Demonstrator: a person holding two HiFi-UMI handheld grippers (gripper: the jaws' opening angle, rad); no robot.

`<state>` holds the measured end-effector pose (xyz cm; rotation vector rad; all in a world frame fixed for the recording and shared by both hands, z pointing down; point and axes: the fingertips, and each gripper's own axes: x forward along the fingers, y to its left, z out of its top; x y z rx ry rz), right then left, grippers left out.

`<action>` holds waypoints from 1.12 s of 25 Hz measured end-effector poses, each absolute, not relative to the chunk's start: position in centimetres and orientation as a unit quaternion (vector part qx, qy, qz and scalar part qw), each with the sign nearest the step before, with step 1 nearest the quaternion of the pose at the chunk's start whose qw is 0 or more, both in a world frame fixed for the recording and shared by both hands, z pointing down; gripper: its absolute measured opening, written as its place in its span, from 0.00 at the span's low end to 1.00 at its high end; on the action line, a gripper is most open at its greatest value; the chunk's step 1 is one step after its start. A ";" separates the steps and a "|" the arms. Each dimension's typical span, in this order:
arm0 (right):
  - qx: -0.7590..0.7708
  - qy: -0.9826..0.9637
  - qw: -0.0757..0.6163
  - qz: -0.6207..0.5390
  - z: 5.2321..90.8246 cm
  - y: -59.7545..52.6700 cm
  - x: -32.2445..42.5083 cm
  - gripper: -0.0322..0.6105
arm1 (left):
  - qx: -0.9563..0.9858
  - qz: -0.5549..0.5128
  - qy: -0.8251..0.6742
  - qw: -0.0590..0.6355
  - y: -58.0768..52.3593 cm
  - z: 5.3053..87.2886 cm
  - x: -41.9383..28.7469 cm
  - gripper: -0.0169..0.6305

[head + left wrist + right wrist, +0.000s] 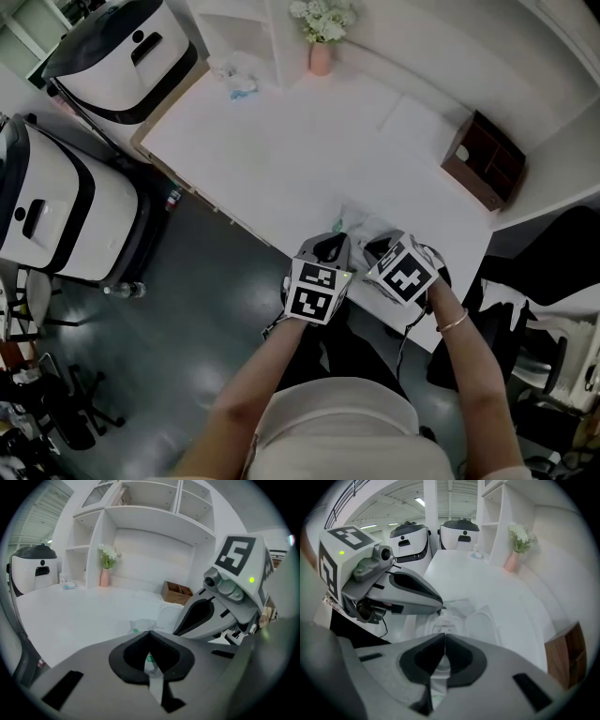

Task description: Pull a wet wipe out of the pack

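Left gripper (149,633): clenching, jaws meeting tip to tip right at the edge of the wet wipe pack (356,225). Whether they are pinching its film or only pressing on it, I cannot tell.

Right gripper (444,635): hanging steeply nose-down just above the pack, jaws pressing together. No wipe is showing between them.

Pack: lying flat on the white table (281,159), right between the two grippers.

Lid (482,620): lying flipped open beside the pack's top.

Opening (439,622): showing just beyond the right gripper's tips, with something pale and crumpled sitting in it, probably the top wipe.

Progress: looking early. The pack is open and both grippers are crowding it, but no wipe is trailing clear of the pack.

Left to do: getting a pinch on that top sheet and drawing it up and out while the other gripper is steadying the pack.

Wooden box (483,161): sitting well beyond the pack, compartments looking dark; contents too dim to tell.

Vase (321,58): standing far beyond the pack, holding pale flowers (323,19).
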<state>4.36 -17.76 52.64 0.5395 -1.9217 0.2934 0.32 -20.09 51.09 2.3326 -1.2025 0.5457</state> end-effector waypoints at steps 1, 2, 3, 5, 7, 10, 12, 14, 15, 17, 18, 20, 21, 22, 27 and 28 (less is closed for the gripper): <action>0.229 -0.807 0.530 0.124 52.6 -17.7 4.4 0.06 | 0.847 0.198 -0.437 0.229 -20.1 51.1 0.3 0.02; 0.233 -0.808 0.525 0.129 52.5 -17.7 4.4 0.06 | 0.847 0.198 -0.437 0.229 -20.1 51.1 0.3 0.02; 0.238 -0.810 0.518 0.136 52.4 -17.6 4.4 0.06 | 0.847 0.199 -0.437 0.228 -20.1 51.1 0.3 0.02; 0.248 -0.815 0.503 0.147 52.2 -17.5 4.5 0.06 | 0.847 0.199 -0.436 0.228 -20.1 51.1 0.2 0.02; 0.257 -0.819 0.491 0.152 51.8 -17.4 4.5 0.06 | 0.848 0.199 -0.436 0.227 -20.1 51.0 0.2 0.02; 0.268 -0.823 0.477 0.154 51.5 -17.4 4.6 0.05 | 0.848 0.199 -0.437 0.226 -20.0 51.1 0.3 0.02; 0.276 -0.825 0.468 0.157 51.2 -17.4 4.7 0.05 | 0.848 0.198 -0.437 0.225 -20.0 51.2 0.3 0.02; 0.285 -0.827 0.457 0.161 50.9 -17.5 4.8 0.05 | 0.848 0.199 -0.438 0.223 -20.0 51.0 0.3 0.02; 0.288 -0.829 0.451 0.164 50.7 -17.5 4.8 0.05 | 0.848 0.200 -0.438 0.222 -20.0 50.9 0.2 0.02; 0.295 -0.831 0.440 0.170 50.3 -17.5 4.9 0.05 | 0.848 0.201 -0.438 0.220 -20.0 50.9 0.2 0.02; 0.298 -0.832 0.434 0.173 50.1 -17.6 4.9 0.05 | 0.848 0.201 -0.439 0.219 -20.0 50.9 0.2 0.02; 0.305 -0.835 0.421 0.180 49.7 -17.7 5.0 0.05 | 0.848 0.202 -0.439 0.218 -20.1 50.9 0.2 0.02; 0.309 -0.836 0.413 0.186 49.4 -17.7 5.1 0.05 | 0.848 0.203 -0.439 0.217 -20.1 51.0 0.2 0.02; 0.313 -0.838 0.404 0.192 49.1 -17.7 5.2 0.05 | 0.848 0.205 -0.439 0.216 -20.1 51.0 0.2 0.02; 0.333 -0.843 0.364 0.213 47.3 -17.9 5.9 0.05 | 0.848 0.210 -0.438 0.214 -19.9 51.3 0.2 0.02; 0.336 -0.844 0.359 0.215 47.0 -17.9 6.0 0.05 | 0.847 0.210 -0.438 0.215 -19.9 51.3 0.2 0.02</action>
